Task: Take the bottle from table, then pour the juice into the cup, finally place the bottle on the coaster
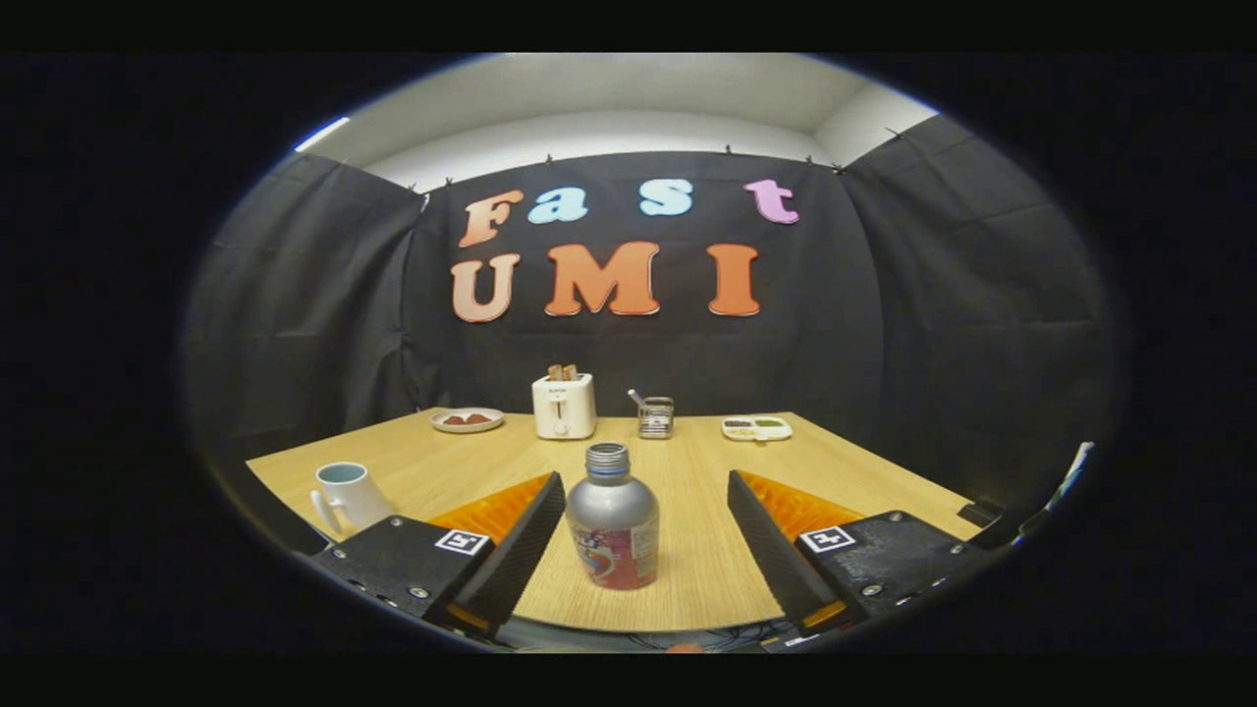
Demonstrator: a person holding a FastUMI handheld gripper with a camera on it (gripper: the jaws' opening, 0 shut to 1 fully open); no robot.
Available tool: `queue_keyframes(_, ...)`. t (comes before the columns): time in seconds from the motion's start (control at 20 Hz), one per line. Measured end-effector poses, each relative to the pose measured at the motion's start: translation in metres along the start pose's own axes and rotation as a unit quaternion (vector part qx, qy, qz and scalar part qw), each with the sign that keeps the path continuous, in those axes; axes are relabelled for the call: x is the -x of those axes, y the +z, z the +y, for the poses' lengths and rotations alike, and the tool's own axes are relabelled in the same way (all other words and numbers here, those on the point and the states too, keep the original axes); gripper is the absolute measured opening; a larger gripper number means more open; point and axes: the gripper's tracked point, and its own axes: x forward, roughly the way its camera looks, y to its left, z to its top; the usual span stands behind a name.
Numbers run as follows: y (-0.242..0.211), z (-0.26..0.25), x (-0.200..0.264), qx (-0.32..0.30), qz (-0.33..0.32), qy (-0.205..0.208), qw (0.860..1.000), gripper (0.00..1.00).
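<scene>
two fingers of the gripper stand spread wide, touching nothing. between them the bottle stands upright on the table, uncapped. beyond the left finger sits the cup; a toaster stands farther back.

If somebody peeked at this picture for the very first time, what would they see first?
Probably the silver bottle, standing upright on the wooden table between the open gripper fingers, nearer one finger, which looks about touching it. Next, the white cup off to the side, and the white toaster by the back wall.
</scene>
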Motion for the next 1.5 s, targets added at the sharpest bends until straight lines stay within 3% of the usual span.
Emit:
queue_keyframes(0.55,-0.051,0.02,-0.043,-0.003,0.054,0.015,0.998,0.99)
queue_keyframes(1.35,-0.113,0.016,-0.052,-0.012,0.118,0.012,0.993,0.99)
queue_keyframes(1.4,-0.115,0.016,-0.052,-0.009,0.122,0.012,0.992,0.99)
queue_keyframes(1.5,-0.113,0.017,-0.051,-0.007,0.122,0.01,0.992,0.87)
